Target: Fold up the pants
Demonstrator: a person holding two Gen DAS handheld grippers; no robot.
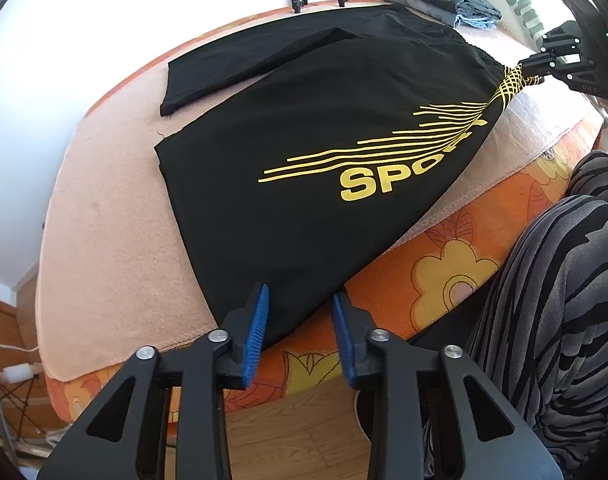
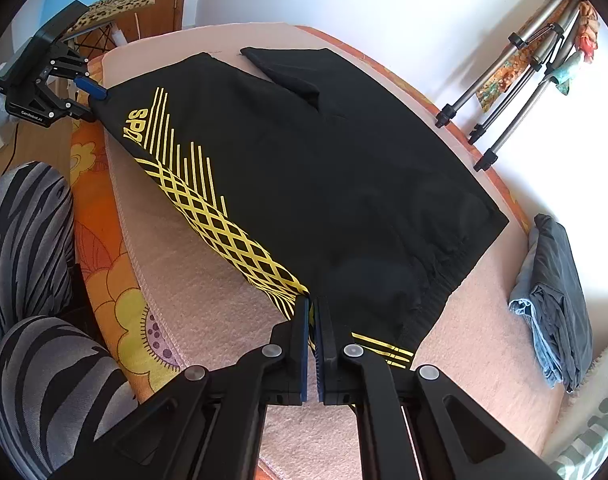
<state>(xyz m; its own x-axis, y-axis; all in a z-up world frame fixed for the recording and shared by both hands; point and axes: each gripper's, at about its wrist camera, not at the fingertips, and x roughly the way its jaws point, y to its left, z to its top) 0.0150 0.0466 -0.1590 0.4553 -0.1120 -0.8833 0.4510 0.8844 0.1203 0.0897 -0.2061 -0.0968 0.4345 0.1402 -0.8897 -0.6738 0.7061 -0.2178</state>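
Black linkage grippers, blue ribbed pads.
Left gripper (image 1: 300,330), right gripper (image 2: 312,344): silver pivot screws, triangular cutouts. Grey-black zebra-striped trousers (image 1: 551,300).

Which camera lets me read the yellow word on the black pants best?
The left wrist view: the yellow word faces the camera, readable except its creased end. The right wrist view shows it small, sideways and cut off at the pants' edge.

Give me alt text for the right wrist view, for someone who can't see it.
The right claw is shut on the waist edge of black pants with yellow print, spread on a pink blanket. The left claw sits open at the leg hem.
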